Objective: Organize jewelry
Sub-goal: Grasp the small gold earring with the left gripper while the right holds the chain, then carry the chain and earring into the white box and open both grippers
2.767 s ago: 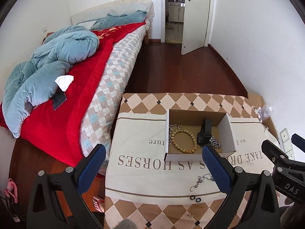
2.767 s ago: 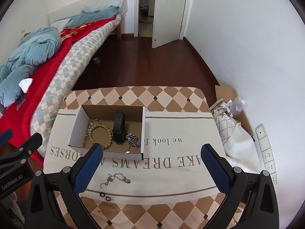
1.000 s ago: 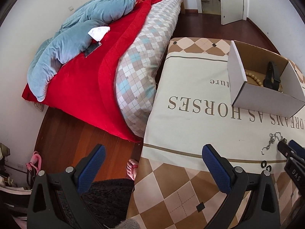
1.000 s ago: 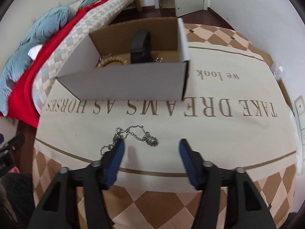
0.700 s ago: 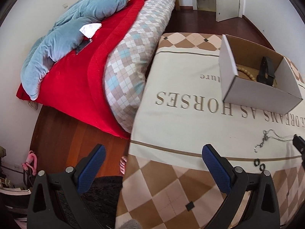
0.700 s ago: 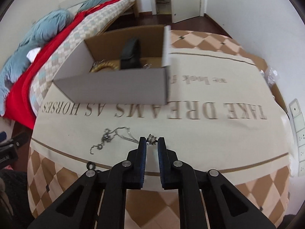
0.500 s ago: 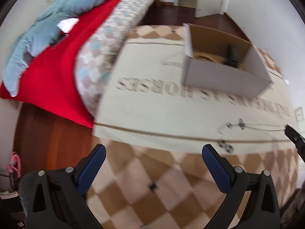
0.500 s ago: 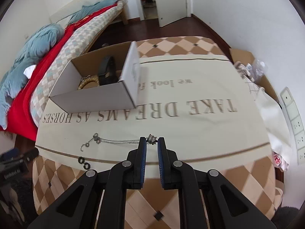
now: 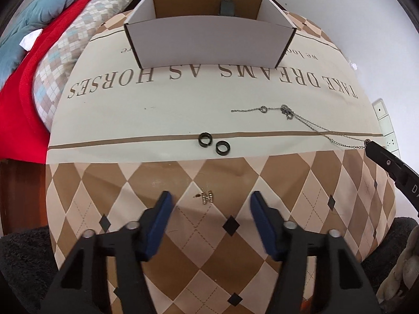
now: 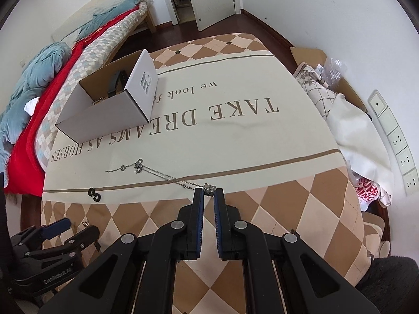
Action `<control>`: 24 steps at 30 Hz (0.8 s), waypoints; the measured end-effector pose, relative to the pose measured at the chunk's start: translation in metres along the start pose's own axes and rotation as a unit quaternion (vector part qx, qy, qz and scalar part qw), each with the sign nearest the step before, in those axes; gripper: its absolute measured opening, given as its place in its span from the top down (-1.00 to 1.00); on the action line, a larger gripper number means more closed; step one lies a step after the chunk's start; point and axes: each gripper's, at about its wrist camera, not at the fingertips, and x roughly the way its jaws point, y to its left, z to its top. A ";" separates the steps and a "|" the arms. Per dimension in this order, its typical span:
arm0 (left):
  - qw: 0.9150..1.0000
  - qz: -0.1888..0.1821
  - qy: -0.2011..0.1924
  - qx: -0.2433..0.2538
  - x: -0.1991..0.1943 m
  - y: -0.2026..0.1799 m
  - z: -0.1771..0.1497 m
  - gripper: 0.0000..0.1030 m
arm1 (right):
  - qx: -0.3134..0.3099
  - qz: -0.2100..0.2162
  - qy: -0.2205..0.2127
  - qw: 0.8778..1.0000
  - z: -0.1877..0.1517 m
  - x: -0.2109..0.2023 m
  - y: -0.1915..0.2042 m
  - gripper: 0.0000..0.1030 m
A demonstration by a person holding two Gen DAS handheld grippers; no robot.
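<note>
My right gripper is shut on the bead end of a silver chain necklace; the chain trails left across the cloth, also in the left wrist view. My left gripper is open, low over a small gold earring that lies between its fingers. Two black rings lie side by side just beyond it, also in the right wrist view. The cardboard box stands at the back and holds a black band and beads.
The table wears a checkered cloth with a cream printed panel. A bed with red and blue covers runs along the left. Bags and a carton sit at the right by the wall. An open door is at the back.
My right gripper closed on the necklace's bead and pulled it right, stretching the chain out. My left gripper swung over the table's front, came down around the gold earring and narrowed.
</note>
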 end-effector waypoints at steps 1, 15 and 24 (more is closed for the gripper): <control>1.000 0.000 0.001 0.000 0.001 -0.001 0.001 0.14 | 0.000 0.000 0.000 1.000 0.000 0.000 0.000 0.84; 1.000 -0.005 0.000 0.011 0.006 -0.006 0.000 0.89 | 0.001 0.003 -0.011 1.000 0.004 -0.007 0.005 0.85; 0.999 -0.022 -0.028 0.000 -0.022 0.008 0.001 0.89 | 0.004 0.015 -0.022 1.000 0.011 -0.017 0.008 1.00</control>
